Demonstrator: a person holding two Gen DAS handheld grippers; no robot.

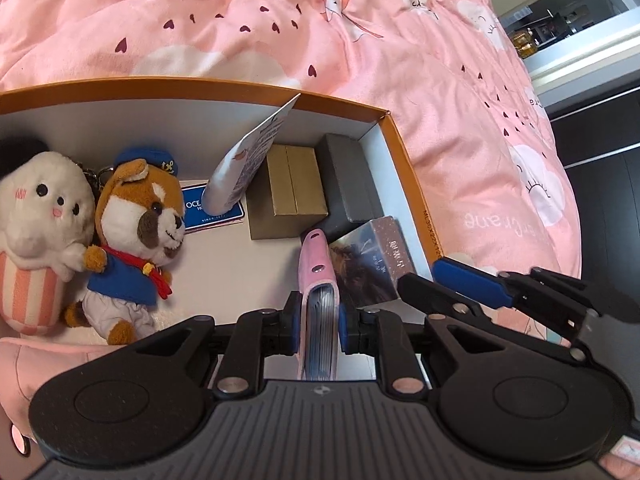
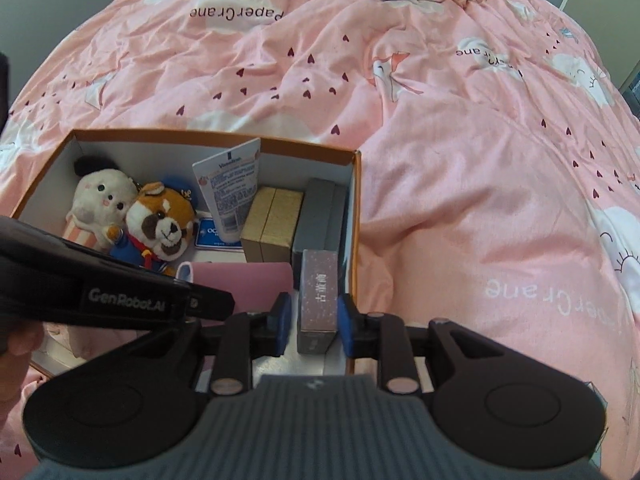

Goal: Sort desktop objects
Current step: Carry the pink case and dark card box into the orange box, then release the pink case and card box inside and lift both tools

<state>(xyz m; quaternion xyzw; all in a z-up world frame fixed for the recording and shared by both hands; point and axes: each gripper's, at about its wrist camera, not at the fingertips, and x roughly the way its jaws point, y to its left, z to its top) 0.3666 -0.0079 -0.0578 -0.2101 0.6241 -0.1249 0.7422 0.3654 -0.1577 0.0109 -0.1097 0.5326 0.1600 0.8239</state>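
Blue-padded fingers [image 1: 298,322] of my left gripper [image 1: 319,326] clamp a pink wallet [image 1: 318,280] edge-up, its long axis running straight away from the camera into the orange-rimmed box [image 1: 404,168] on the bed [image 1: 360,40]. Just beside it on the side toward the box's near wall, my right gripper [image 2: 313,323] straddles a slim speckled carton [image 2: 318,300], also lying lengthwise along the fingers; a gap shows on either side, so the fingers stand apart and I judge the carton set down against the wall, not gripped.

Both items sit in the box's near corner, the carton between wallet and wall. Farther in stand a grey case [image 1: 348,180] and a tan cardboard box [image 1: 288,192], with a lotion tube [image 1: 244,168] leaning against the far wall and two plush toys, a white one [image 1: 36,208] and a sailor-capped one [image 1: 140,236], filling the other end.

Lowering the wallet alongside the carton is, I judge, the left hand's coming move; that hand alone carries anything.
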